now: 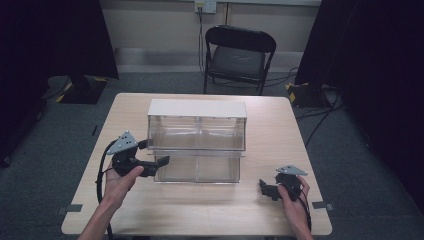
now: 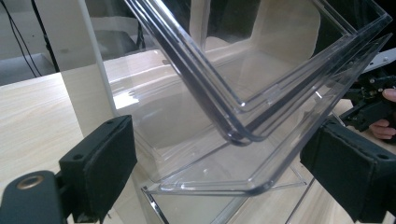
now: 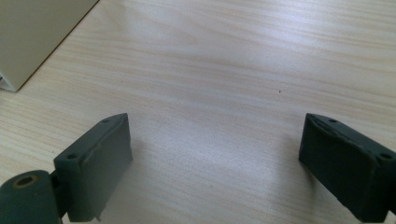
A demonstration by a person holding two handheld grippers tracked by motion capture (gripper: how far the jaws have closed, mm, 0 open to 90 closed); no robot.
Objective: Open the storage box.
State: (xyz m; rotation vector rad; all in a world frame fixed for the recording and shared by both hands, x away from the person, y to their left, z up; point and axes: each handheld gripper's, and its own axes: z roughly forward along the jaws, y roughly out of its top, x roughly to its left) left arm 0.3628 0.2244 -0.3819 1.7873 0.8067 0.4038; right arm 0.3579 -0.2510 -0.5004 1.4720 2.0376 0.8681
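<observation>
Grey carpet covers the floor [image 1: 45, 145] of a room with dark curtains at both sides and a black folding chair [image 1: 239, 55] standing beyond the far edge of a light wooden desk [image 1: 200, 210].

At the middle of the desk, nearer the far edge than the near one, stands a clear acrylic two-tier drawer cabinet [image 1: 197, 131] with a white top panel and white side walls. Its lower drawer [image 1: 197, 167] is pulled out toward the near edge, so its clear front sits forward of the upper tier. In the left gripper view, the clear corner of that drawer [image 2: 243, 135] hangs between the two black jaws, with the cabinet's white side wall just behind the left jaw.

On the desk's left side, the person's left hand [image 1: 119, 182] holds the left gripper [image 1: 155, 165], which points at the left end of the pulled-out drawer. Its jaws stand wide apart around the drawer's corner; whether either pad touches the plastic cannot be told.

Near the front right corner of the desk, the right hand [image 1: 292, 197] holds the right gripper [image 1: 265, 189], well apart from the cabinet. In the right gripper view, its jaws are spread wide over bare wood, with the cabinet's white side wall at the upper left.
</observation>
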